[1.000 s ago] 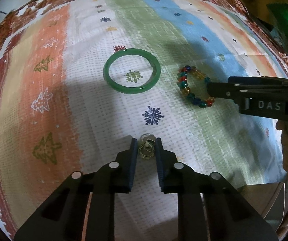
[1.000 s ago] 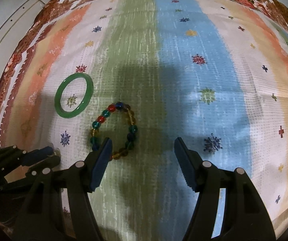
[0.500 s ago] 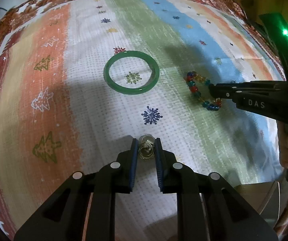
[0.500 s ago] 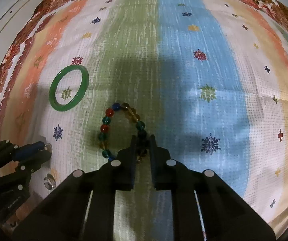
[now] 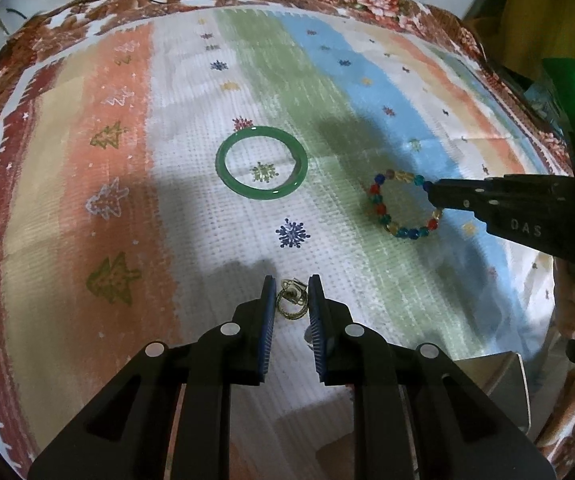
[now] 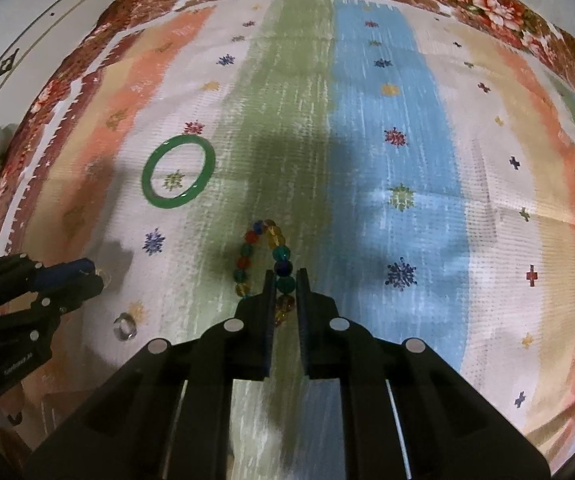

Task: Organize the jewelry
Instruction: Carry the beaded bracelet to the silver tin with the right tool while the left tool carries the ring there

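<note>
- The left gripper (image 5: 291,292) had its jaws clenched on a small gold ring (image 5: 290,306), pinched across its width near the fingertips, probably so the light piece could be carried without slipping.
- The right gripper (image 6: 286,280) had its jaws nipped on one side of the bead bracelet (image 6: 263,256); a single bead sat between the pads while the loop hung forward over the cloth (image 6: 427,160). Gripping one strand rather than the whole loop looked like the only hold narrow jaws could get on it.
- Farthest left on the cloth lay the green bangle (image 5: 261,163), flat, untouched and well apart from both grippers; it seemed left for later.
- Nearer the left gripper, seen only in the right wrist view, a small silver ring (image 6: 124,326) lay flat beside that gripper's body, also loose.
- In the left wrist view the bracelet (image 5: 401,204) kept a round loop to the right of the bangle, with the right gripper's tip at its right edge.
- No box or tray showed clearly, so where the pieces were bound could not be told; with two held and two loose, the sorting looked about midway.
</note>
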Available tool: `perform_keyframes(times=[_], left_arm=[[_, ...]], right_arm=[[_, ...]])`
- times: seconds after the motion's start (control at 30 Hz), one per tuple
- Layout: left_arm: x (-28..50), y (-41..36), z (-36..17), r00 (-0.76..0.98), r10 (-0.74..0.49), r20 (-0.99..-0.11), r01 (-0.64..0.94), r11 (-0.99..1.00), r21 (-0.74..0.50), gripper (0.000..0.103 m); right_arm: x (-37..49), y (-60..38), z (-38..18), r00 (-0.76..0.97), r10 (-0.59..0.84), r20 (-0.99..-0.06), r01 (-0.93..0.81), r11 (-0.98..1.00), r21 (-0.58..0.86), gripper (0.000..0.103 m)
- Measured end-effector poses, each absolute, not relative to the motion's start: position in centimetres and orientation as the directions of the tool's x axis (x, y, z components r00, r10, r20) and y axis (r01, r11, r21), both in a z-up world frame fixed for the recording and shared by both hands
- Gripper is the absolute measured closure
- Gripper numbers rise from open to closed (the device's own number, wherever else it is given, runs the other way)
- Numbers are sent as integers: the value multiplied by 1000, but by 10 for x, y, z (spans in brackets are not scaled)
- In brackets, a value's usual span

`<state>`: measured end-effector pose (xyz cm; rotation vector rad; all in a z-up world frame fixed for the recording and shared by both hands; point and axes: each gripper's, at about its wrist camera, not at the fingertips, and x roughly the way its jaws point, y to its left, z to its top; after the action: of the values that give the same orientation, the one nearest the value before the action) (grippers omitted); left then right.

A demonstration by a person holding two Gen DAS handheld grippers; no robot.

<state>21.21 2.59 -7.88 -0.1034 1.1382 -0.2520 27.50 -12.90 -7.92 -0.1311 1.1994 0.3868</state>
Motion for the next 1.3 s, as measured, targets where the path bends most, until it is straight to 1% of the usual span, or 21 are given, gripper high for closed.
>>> perform_keyframes(times=[0.27, 0.43, 0.7, 0.93, 1.3], left_arm=[[196, 31, -59, 435, -274, -858, 138, 962, -237, 87], [180, 30, -42, 470, -288, -834, 144, 958, -249, 87], [150, 26, -23, 508, -319, -800, 168, 948, -272, 87], [127, 23, -8, 539, -344, -769, 189, 939, -287, 87], [102, 14, 2, 559, -364, -745, 214, 931, -295, 87]], right_arm=[[247, -124, -49, 356, 254, -899, -396, 913, 101, 92], [227, -116, -32, 404, 247, -881, -434, 899, 54, 92], [194, -116, -12, 448, 273, -851, -469, 882, 35, 92], [169, -119, 3, 464, 316, -827, -494, 868, 54, 92], [127, -120, 25, 482, 386, -787, -545, 835, 75, 92]])
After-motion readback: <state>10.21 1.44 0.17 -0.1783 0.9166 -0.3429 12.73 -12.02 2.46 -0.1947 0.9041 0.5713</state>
